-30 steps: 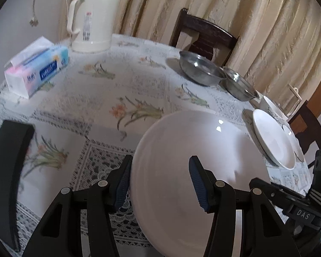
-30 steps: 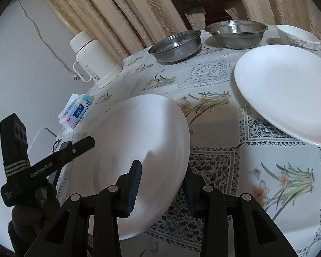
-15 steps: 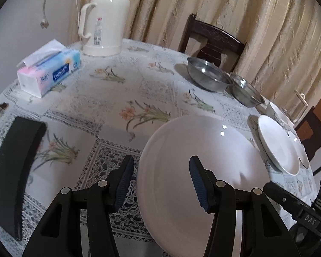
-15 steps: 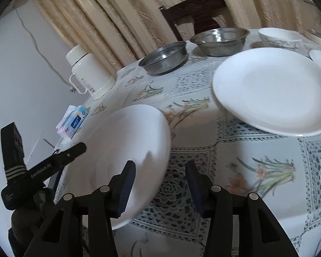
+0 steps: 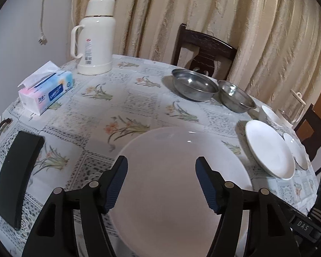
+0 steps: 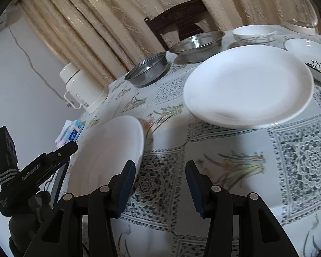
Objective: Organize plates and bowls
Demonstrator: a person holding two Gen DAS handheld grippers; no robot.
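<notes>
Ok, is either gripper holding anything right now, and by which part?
Nothing is held. The left gripper and the right gripper both have open jaws; the large white plate lies ungripped beneath the left one.

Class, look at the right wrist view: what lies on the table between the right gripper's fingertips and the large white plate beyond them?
Only bare floral lace tablecloth separates the right gripper from the large white plate, as the right wrist view shows.

A round bench (image 5: 126, 107) under a floral lace cloth carries 2 steel bowls (image 5: 193, 86), a thermos (image 5: 95, 40), a tissue pack (image 5: 46, 91), a black case (image 5: 17, 175) and white plates (image 5: 269, 150).
</notes>
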